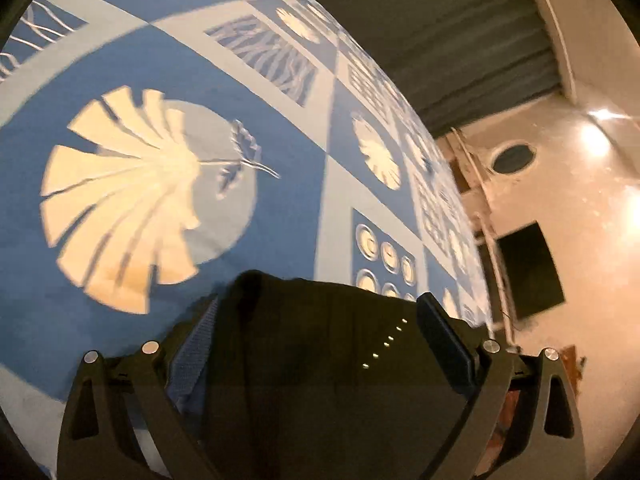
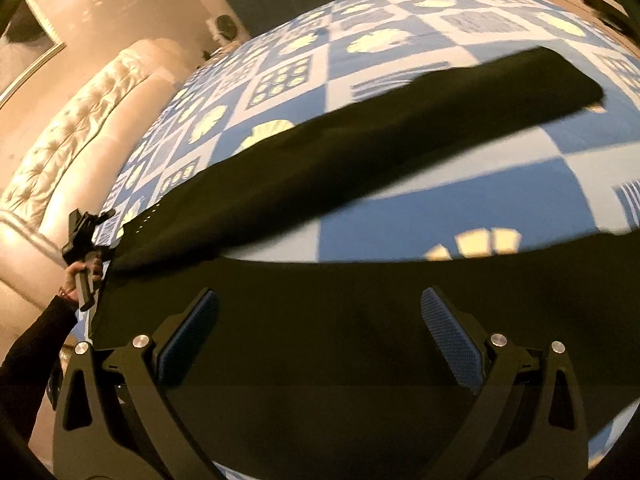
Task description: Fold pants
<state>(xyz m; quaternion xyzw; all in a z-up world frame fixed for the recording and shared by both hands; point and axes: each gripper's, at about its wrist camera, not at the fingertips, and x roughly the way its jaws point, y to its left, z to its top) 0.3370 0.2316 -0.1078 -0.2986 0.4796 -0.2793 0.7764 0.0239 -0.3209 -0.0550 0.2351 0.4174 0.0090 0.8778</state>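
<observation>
Black pants (image 2: pixel 360 152) lie across a blue patterned bedsheet (image 2: pixel 400 232), one leg stretching toward the far right. My right gripper (image 2: pixel 320 292) hovers open over the near part of the pants, fingers wide apart with dark cloth beneath them. In the right wrist view, my left gripper (image 2: pixel 86 236) sits at the pants' left edge, held by a hand (image 2: pixel 76 276). In the left wrist view, the left gripper (image 1: pixel 320 300) is open and wide, with the pants (image 1: pixel 320 360) filling the gap between its fingers; a line of pale stitches shows on the cloth.
The bedsheet (image 1: pixel 280 200) carries white leaf prints and squares. A cream tufted headboard (image 2: pixel 80 132) runs along the left. Beyond the bed's edge is shiny floor (image 1: pixel 580 208) with a dark mat (image 1: pixel 528 272) and dark curtains (image 1: pixel 460 40). A black sleeve (image 2: pixel 32 344) reaches in.
</observation>
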